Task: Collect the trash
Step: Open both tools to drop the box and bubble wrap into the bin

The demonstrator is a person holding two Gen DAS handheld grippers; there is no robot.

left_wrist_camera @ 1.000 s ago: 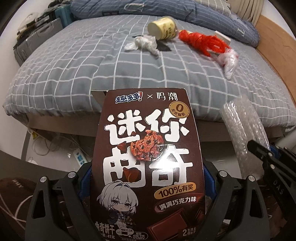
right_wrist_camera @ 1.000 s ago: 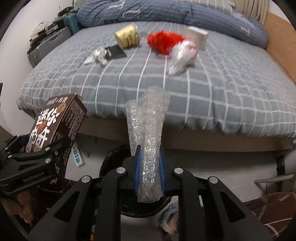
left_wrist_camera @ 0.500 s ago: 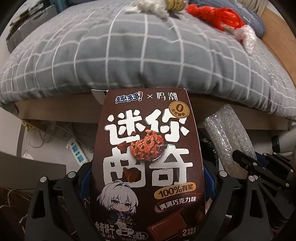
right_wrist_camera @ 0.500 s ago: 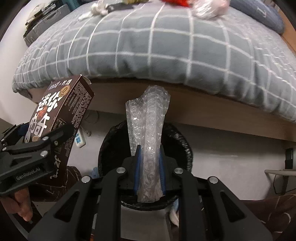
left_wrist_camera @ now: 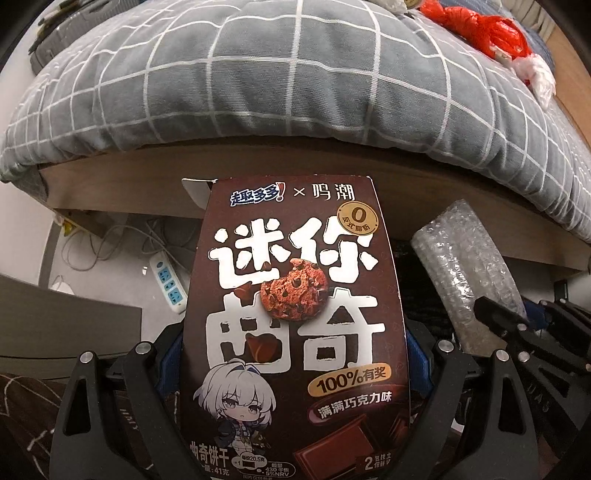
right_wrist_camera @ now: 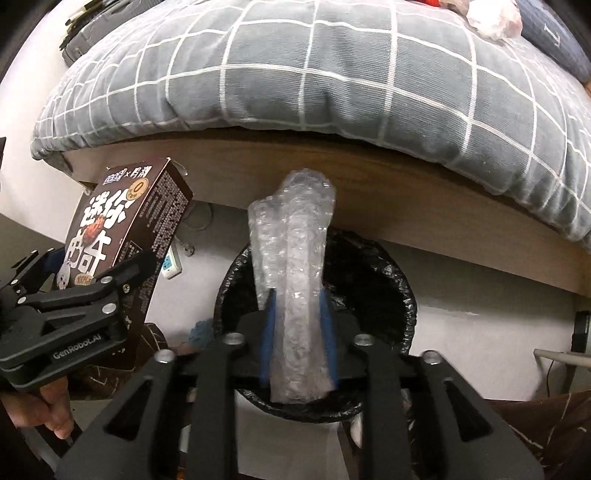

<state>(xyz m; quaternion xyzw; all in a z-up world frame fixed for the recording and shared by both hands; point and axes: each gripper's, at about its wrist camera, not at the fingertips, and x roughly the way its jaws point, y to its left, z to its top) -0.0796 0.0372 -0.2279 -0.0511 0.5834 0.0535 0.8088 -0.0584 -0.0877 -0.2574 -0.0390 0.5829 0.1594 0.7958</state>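
My left gripper (left_wrist_camera: pixel 295 350) is shut on a brown cookie box (left_wrist_camera: pixel 295 295), held upright by its sides; the same cookie box (right_wrist_camera: pixel 129 229) shows at the left of the right wrist view, left of the bin. My right gripper (right_wrist_camera: pixel 297 306) holds a roll of bubble wrap (right_wrist_camera: pixel 295 277) directly over a round bin lined with a black bag (right_wrist_camera: pixel 388 295). Its jaws are opening, and the blue pads (right_wrist_camera: pixel 267 332) still touch the wrap between them. The bubble wrap (left_wrist_camera: pixel 465 280) also shows at the right of the left wrist view.
A bed with a grey checked duvet (right_wrist_camera: pixel 332 74) and a wooden frame (right_wrist_camera: pixel 406 192) overhangs the bin. A red bag (left_wrist_camera: pixel 476 26) and a clear plastic bag (left_wrist_camera: pixel 539 77) lie on the duvet. A power strip (left_wrist_camera: pixel 170 280) with cables lies on the floor at left.
Both grippers have sunk and tipped down toward the floor. The bin has come into view under the bubble wrap. The right pads have spread slightly; the wrap has stayed in place.
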